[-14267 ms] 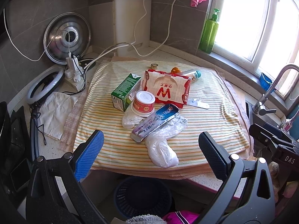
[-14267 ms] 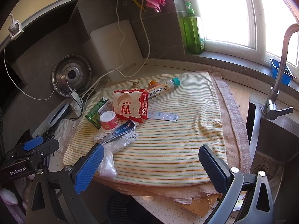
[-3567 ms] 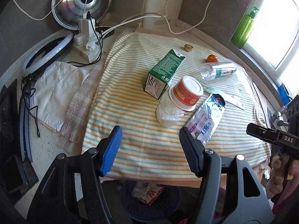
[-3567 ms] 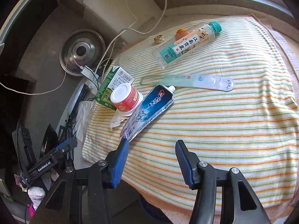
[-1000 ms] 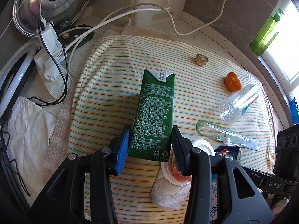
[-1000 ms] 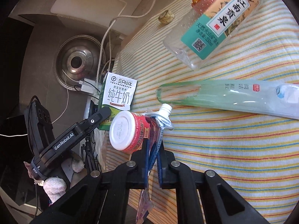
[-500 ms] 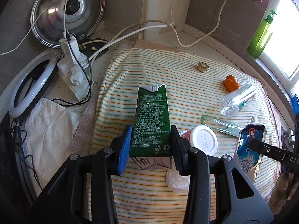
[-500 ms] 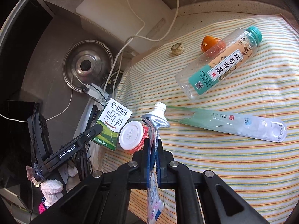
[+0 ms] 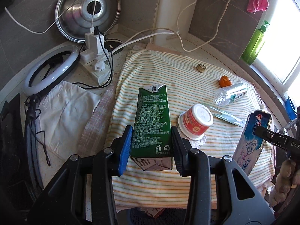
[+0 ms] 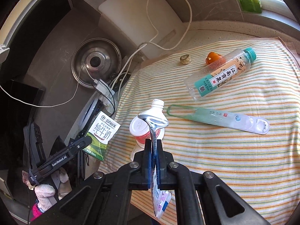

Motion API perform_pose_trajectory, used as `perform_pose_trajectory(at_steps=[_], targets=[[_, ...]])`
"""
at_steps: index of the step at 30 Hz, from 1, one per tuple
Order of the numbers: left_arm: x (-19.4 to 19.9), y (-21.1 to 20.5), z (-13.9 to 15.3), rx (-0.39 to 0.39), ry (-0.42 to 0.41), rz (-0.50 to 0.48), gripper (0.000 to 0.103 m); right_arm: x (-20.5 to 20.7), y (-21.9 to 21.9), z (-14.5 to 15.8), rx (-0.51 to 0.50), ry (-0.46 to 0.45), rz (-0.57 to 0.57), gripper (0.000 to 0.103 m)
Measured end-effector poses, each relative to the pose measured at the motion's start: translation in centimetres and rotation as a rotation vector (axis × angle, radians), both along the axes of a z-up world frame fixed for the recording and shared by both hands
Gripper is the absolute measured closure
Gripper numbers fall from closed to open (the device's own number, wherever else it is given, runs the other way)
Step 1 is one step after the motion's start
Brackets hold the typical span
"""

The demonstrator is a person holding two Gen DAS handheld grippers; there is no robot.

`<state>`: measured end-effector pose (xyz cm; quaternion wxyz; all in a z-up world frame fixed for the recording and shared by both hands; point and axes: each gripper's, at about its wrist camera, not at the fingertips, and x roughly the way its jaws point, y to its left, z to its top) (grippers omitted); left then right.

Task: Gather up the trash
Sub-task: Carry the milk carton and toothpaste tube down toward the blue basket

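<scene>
Apparently lifted, milk carton (image 9: 152, 123) fills left gripper (image 9: 151, 146).

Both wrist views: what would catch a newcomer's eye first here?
Front and centre, the left gripper clamps a green milk carton lifted off the striped towel. The right gripper pinches a flattened toothpaste tube, uncapped. Behind them a clear bottle lies on the towel.

Sunlit, window (image 9: 285, 37) glare, fisheye-warped edges
</scene>
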<state>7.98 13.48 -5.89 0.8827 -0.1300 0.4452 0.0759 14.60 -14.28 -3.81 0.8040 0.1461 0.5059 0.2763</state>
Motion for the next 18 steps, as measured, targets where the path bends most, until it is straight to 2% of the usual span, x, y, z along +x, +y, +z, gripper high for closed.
perform_pose_trajectory(at_steps=[18], targets=[[-8.7, -1.5, 1.1, -0.03, -0.025, -0.036, 0.063, -6.5, -1.6, 3.1, -0.038, -0.079, -0.034, 0.103]])
